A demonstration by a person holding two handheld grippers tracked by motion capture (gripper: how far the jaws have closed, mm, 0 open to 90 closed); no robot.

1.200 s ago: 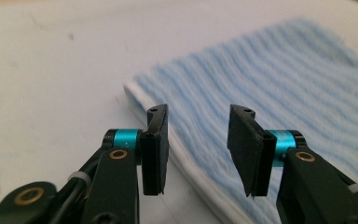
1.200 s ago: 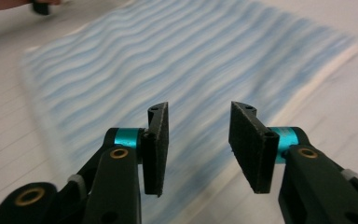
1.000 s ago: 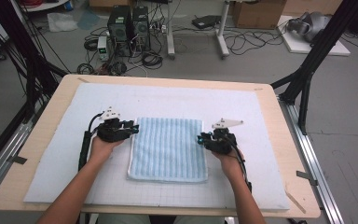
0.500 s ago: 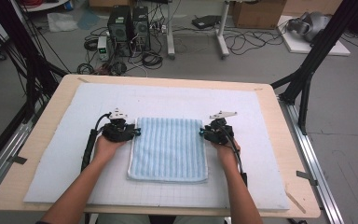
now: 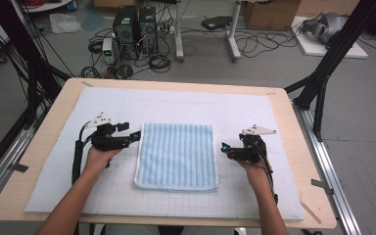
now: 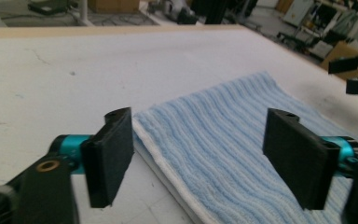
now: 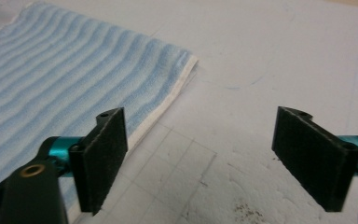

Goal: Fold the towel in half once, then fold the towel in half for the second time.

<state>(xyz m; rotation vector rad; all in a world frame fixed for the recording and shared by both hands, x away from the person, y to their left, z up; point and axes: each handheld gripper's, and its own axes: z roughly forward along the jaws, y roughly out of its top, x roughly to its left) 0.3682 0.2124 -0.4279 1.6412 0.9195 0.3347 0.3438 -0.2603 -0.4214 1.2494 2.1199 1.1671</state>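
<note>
Blue-and-white striped, the folded towel (image 5: 177, 155) lies flat in the middle of a white gridded mat (image 5: 274, 122), its ribbed stripes running toward the far edge and a white hem showing along its borders. Just off its left edge sits the left hand-held gripper (image 5: 136, 136), pointing in toward the cloth; its jaws have just been opening and now stand wide, with the towel's corner lying on the mat between and beyond them, not pressed by either pad (image 6: 108, 158). Near the right edge, a little apart from the cloth, sits the right hand-held gripper (image 5: 223, 149), also aimed inward; its jaws have likewise just been opening and stand wide over bare mat, the towel's hem just beside the left pad (image 7: 100, 156). A hand (image 5: 98, 159) holds each tool from behind, forearms coming in from the near side. The mat covers most of a pale wooden counter (image 5: 301, 161).
</note>
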